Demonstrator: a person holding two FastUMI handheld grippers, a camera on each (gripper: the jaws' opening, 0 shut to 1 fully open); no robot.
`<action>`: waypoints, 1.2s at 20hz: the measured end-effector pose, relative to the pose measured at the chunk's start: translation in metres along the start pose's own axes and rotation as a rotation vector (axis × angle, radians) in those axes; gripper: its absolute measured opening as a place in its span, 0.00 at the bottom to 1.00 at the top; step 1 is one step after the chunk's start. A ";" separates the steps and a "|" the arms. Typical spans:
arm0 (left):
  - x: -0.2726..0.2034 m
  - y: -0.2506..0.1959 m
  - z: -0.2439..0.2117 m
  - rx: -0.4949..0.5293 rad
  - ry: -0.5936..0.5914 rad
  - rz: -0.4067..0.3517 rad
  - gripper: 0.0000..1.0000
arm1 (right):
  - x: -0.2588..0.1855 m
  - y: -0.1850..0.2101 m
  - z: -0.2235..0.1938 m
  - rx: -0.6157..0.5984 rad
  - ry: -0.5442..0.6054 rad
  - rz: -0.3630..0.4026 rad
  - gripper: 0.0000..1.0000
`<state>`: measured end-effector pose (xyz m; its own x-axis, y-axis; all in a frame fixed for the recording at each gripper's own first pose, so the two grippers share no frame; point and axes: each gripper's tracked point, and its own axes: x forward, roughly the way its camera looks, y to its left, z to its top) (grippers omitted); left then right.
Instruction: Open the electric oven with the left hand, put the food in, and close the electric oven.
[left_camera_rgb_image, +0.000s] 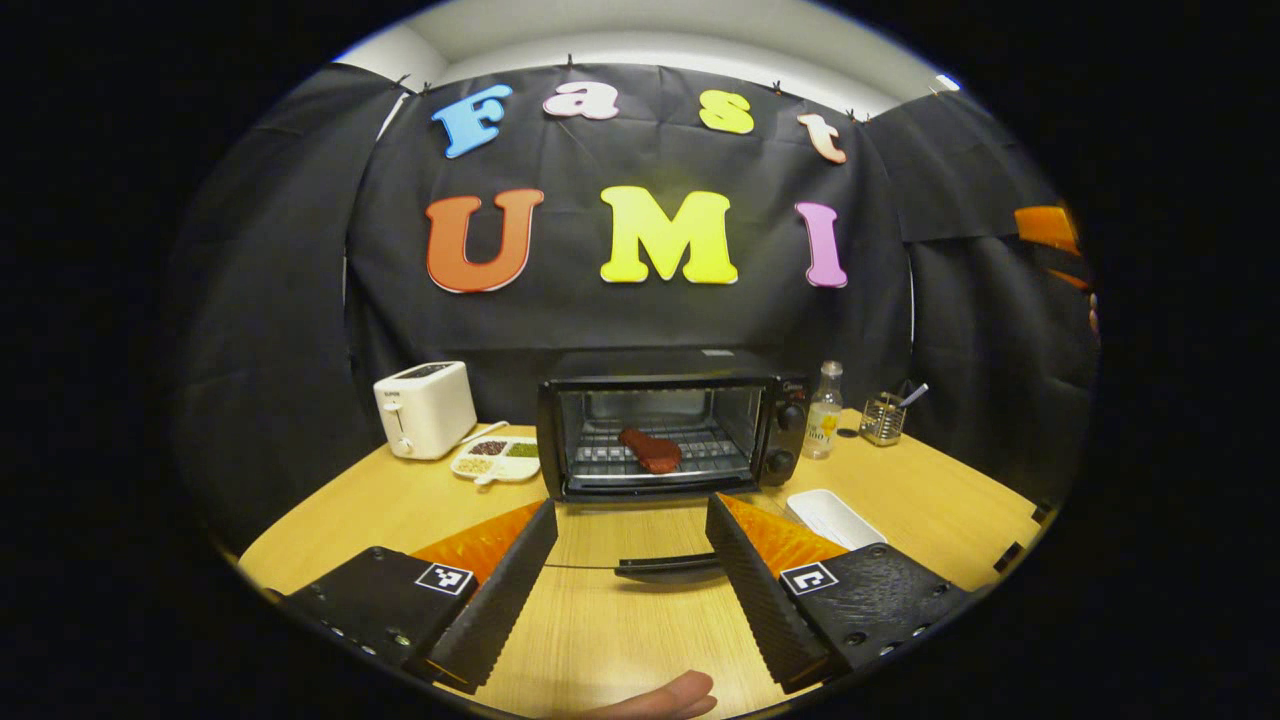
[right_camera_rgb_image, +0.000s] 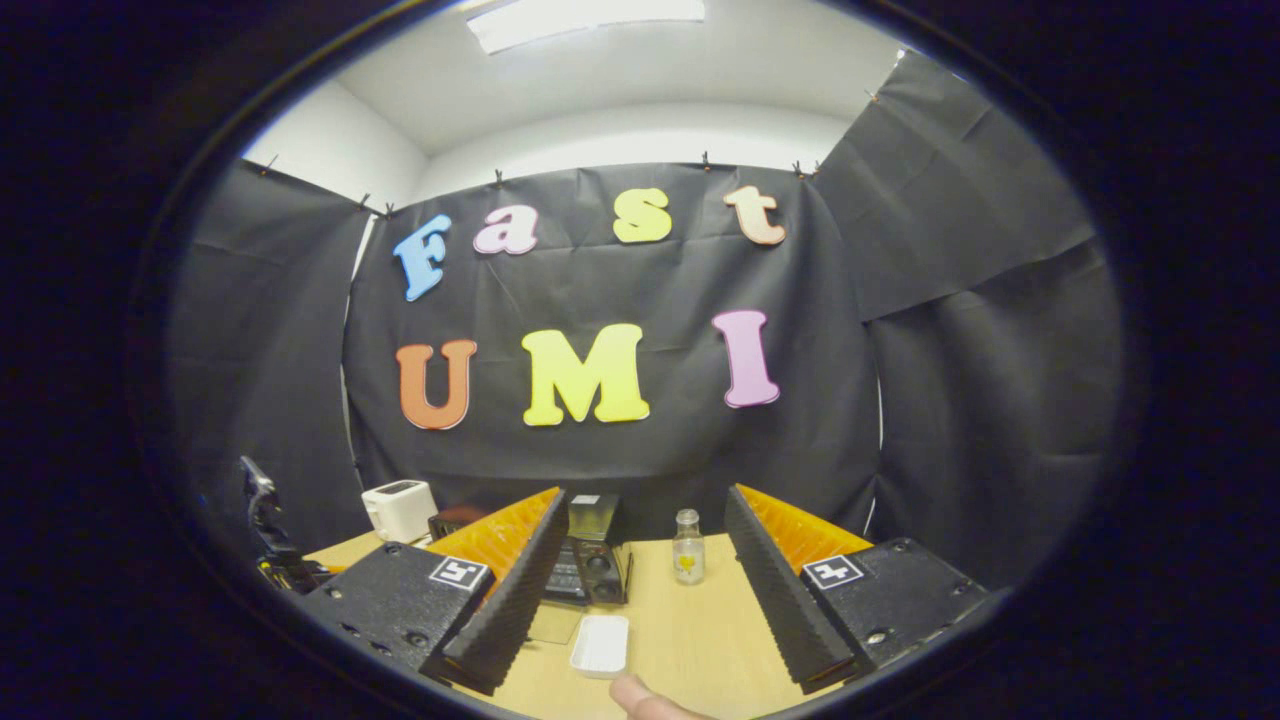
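Observation:
The black electric oven (left_camera_rgb_image: 660, 385) stands at the back of the wooden table (left_camera_rgb_image: 380, 510) with its glass door folded down flat toward me. A red-brown piece of food (left_camera_rgb_image: 650, 449) lies on the wire rack inside. The door's dark handle (left_camera_rgb_image: 668, 566) sits low between the fingers of my left gripper (left_camera_rgb_image: 630, 510), closer to the right finger; the gripper is open and does not press on it. My right gripper (right_camera_rgb_image: 645, 495) is held higher and farther back, open and holding nothing, with the oven (right_camera_rgb_image: 590, 570) seen between its fingers.
A white toaster (left_camera_rgb_image: 425, 407) and a sectioned plate of grains (left_camera_rgb_image: 495, 458) stand left of the oven. To its right are a small bottle (left_camera_rgb_image: 824, 410), a wire holder (left_camera_rgb_image: 882, 418) and an empty white dish (left_camera_rgb_image: 830, 517). A thumb (left_camera_rgb_image: 670, 695) shows at the bottom.

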<state>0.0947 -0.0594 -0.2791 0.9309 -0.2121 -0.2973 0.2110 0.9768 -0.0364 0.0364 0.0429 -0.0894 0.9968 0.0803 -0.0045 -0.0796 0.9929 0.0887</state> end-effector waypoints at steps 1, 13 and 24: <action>0.007 -0.007 -0.010 0.003 0.021 -0.010 0.96 | -0.002 -0.004 0.003 -0.003 -0.010 -0.001 0.99; 0.070 -0.055 -0.107 0.001 0.250 -0.043 0.96 | -0.005 -0.030 -0.017 0.036 -0.008 0.017 0.99; 0.069 -0.055 -0.109 0.030 0.295 -0.015 0.94 | -0.003 -0.043 -0.036 0.041 0.039 0.008 0.96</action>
<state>0.1153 -0.1249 -0.4013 0.8018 -0.2049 -0.5613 0.2370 0.9714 -0.0160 0.0360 0.0036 -0.1294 0.9948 0.0926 -0.0419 -0.0865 0.9877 0.1299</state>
